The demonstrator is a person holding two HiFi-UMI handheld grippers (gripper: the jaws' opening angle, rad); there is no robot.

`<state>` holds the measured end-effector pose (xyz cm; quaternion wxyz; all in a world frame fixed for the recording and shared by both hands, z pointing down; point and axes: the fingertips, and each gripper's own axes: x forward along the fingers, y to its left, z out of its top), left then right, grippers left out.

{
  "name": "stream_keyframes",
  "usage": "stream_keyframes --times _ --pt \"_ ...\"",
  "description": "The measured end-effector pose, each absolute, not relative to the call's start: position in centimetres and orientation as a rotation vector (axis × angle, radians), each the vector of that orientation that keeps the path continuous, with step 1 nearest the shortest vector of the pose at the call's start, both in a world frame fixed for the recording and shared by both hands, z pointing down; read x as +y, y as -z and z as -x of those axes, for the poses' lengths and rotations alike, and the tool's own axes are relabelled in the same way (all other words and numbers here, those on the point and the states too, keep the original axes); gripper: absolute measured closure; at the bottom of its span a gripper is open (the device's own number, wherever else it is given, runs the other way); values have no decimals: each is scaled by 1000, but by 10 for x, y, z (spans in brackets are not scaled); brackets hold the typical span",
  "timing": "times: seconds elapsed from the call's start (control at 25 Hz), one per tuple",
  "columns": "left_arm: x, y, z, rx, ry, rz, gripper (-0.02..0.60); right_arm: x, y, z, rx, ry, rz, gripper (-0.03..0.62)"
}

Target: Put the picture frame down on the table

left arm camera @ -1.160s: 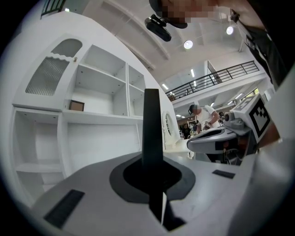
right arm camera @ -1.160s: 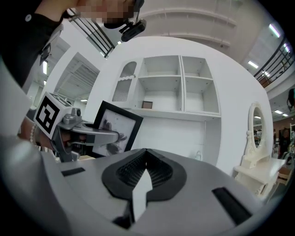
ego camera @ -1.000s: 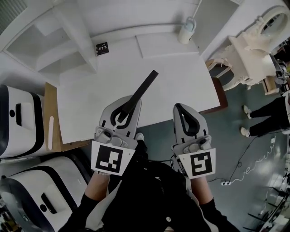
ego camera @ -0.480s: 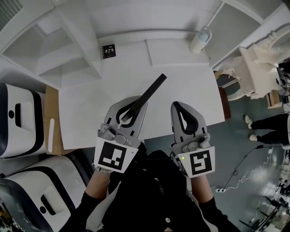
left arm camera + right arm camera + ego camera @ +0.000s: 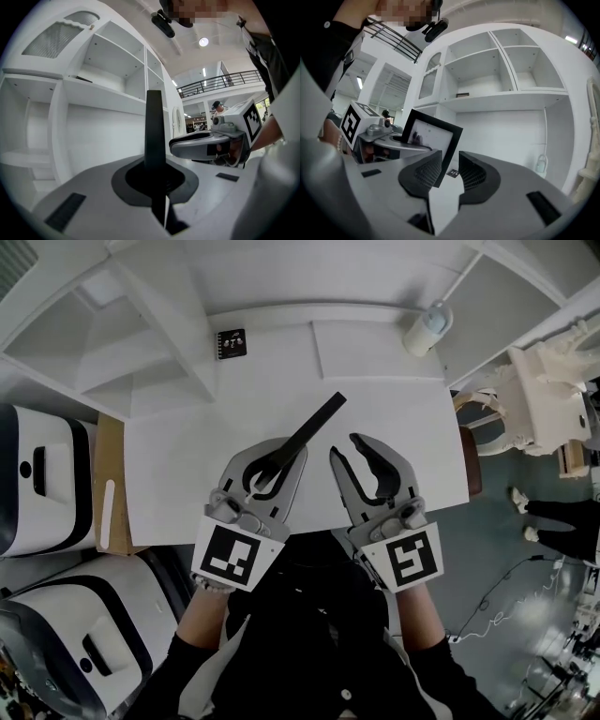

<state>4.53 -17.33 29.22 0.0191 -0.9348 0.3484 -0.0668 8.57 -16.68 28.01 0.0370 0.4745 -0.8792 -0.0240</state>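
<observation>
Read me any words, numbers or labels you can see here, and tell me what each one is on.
No readable text anywhere.
Small black card on the table: white marks, too small to read.
Left cube marker, right cube marker: coded squares, no letters.
Picture frame: blurred image, no words.

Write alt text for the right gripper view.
The right gripper hangs open and empty over a white table. Just beyond it, at the view's left, the left gripper holds a black picture frame, its white picture facing the camera. A white shelving unit fills the background.
</observation>
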Motion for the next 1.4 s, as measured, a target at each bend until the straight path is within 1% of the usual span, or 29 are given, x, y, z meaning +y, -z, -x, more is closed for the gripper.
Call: stream_keyframes --times 0.2,0.28,1.08,1.12,1.16,1.24,1.4 --pt "-181 -290 -49 1103 195 2888 571 -182 -292 -82 -2738 -17 -1362 494" --pt "-182 -290 -51 1113 199 2886 571 -187 -295 -80 -2763 -39 -1320 470" --pt "-184 -299 -67 1106 127 2997 571 -206 -317 -90 -2943 -214 -1042 470" --pt "-184 -300 -68 1099 122 3008 571 -205 -317 -90 -2951 -215 -1027 474" --pt "-184 -300 -69 1088 119 3016 571 -204 -317 -91 -2960 -216 -1012 501" --pt "-183 -302 -71 1065 122 3035 571 -203 -319 -93 -2969 -231 -994 517" --pt "-183 -304 -73 1047 121 3067 571 -203 -321 -97 -2962 -288 -1004 523"
